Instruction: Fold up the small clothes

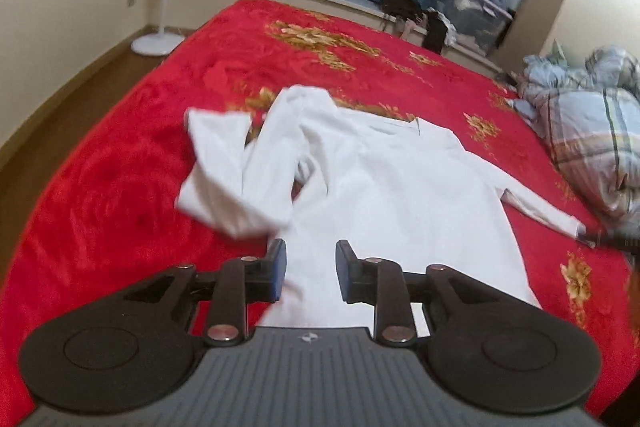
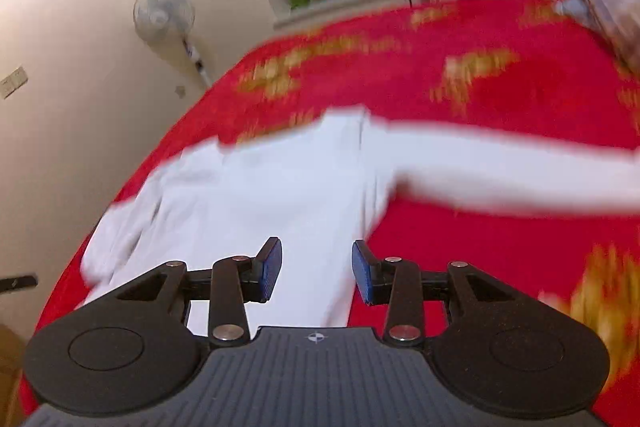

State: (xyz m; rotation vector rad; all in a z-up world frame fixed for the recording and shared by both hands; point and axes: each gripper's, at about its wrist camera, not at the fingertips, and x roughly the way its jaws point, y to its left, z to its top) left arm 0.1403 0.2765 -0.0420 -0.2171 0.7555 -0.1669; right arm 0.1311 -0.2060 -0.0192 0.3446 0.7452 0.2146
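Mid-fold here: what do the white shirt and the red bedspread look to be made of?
White shirt: looks like thin, matte woven or knit cloth, probably cotton; it lies limp with soft creases. Red bedspread: looks like plush fleece or velvet-like pile; its surface shows a brushed, shaded nap and a gold floral print. Fibre itself cannot be confirmed.

White shirt point(image 1: 384, 179) on red blanket point(image 1: 120, 187); left sleeve seemingly bunched.

Right wrist view is smearing all over: white shirt point(image 2: 280, 195) edges are blurring, and its right sleeve is running off the right edge. Gold patterns on the red bedspread point(image 2: 500, 83) are streaking. In the left wrist view, the shirt's near hem is hiding behind the left gripper point(image 1: 310, 271); the striped bedding point(image 1: 588, 131) is getting cut off at right.
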